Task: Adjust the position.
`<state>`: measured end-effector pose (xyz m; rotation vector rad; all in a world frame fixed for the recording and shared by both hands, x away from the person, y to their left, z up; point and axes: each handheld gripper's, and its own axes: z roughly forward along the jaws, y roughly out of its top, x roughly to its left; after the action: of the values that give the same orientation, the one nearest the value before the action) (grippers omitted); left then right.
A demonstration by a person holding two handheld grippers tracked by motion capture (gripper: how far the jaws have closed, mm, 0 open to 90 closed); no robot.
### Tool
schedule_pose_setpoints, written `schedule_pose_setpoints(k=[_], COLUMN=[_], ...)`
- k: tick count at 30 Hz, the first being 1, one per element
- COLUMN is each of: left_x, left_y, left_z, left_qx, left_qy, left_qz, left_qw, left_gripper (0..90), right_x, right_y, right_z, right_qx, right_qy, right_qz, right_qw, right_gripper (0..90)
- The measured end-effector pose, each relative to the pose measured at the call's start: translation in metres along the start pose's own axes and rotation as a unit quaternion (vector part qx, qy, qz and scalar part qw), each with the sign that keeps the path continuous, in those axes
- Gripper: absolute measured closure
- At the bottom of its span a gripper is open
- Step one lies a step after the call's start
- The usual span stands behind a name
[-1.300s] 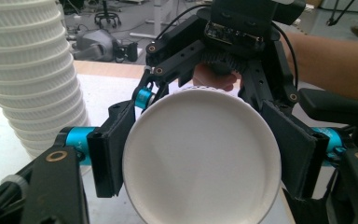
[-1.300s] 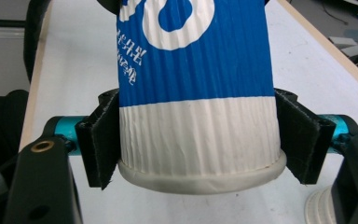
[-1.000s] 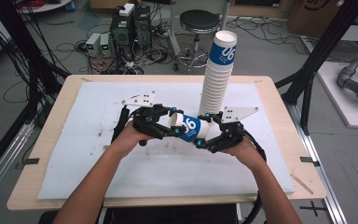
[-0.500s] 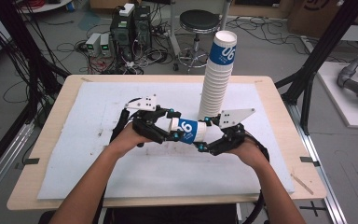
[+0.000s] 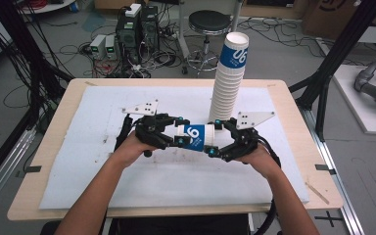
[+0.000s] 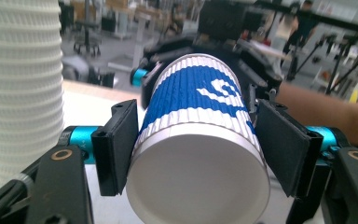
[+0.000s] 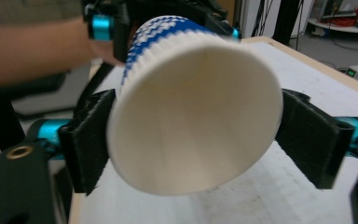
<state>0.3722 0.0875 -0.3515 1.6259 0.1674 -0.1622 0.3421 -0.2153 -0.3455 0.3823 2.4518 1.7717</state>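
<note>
Left tongs have just been closing, now clamped on base end of blue-and-white cup, held on its side above tabletop. Right tongs have just been opening: jaws apart around cup's rim end, small gap by one pad. Likely handover leftward. Tall cup stack behind. White sheet over wooden top; stool, cabling, electronics boxes on floor beyond.
</note>
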Motion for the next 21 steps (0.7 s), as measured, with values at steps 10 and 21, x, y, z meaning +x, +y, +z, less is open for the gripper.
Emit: schedule_pose_setpoints(k=[10, 21], left_x=[-0.0065, -0.0073], left_y=[-0.0001, -0.0066], left_z=[0.0039, 0.0096], left_qx=[0.064, 0.096], left_qy=[0.037, 0.017], left_qz=[0.036, 0.05], left_qw=[0.9966, 0.994], left_gripper=[28.6, 29.7], right_x=[-0.0006, -0.0053], right_y=[-0.0021, 0.0027], right_z=[0.0058, -0.0025], right_qx=[0.044, 0.056], right_qy=[0.01, 0.031], right_qz=[-0.032, 0.005], right_qw=[0.9985, 0.998], right_gripper=[24.3, 18.9])
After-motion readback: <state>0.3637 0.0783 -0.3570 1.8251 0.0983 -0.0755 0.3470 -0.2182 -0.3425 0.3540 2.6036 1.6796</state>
